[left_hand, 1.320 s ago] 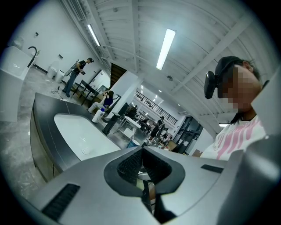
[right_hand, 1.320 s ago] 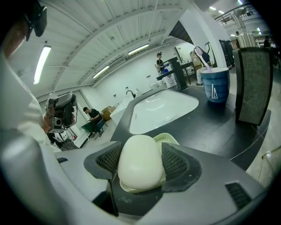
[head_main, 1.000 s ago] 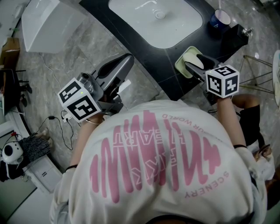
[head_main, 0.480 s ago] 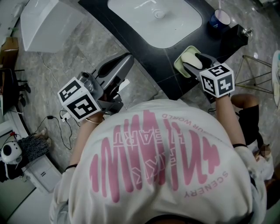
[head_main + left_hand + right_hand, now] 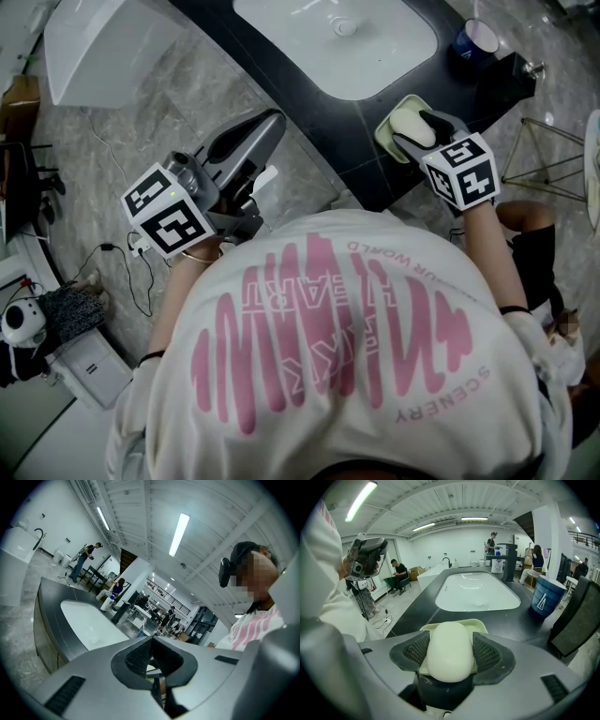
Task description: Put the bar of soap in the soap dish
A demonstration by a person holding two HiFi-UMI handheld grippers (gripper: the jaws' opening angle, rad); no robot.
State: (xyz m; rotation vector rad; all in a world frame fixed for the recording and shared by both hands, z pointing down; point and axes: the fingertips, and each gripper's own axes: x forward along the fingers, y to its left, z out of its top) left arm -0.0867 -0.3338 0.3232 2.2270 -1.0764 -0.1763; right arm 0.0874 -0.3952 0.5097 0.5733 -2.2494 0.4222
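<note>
Dark counter [image 5: 309, 122]; one white sink basin [image 5: 337, 47], top cut off in head view. Two grippers. Left gripper [image 5: 152, 641]: jaws together, empty, beside counter. Right gripper [image 5: 424, 133]: jaws clamp the only bar of soap [image 5: 450, 648] over one pale-green soap dish [image 5: 479, 625]. Dish mostly hidden; soap-dish contact unclear.

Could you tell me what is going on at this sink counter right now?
A person is working two handheld tongs. The right tongs are shut on the bar of soap, holding it over the pale green soap dish on the dark counter beside the white basin; it is not yet released. The left tongs are shut and empty, off to the side.
</note>
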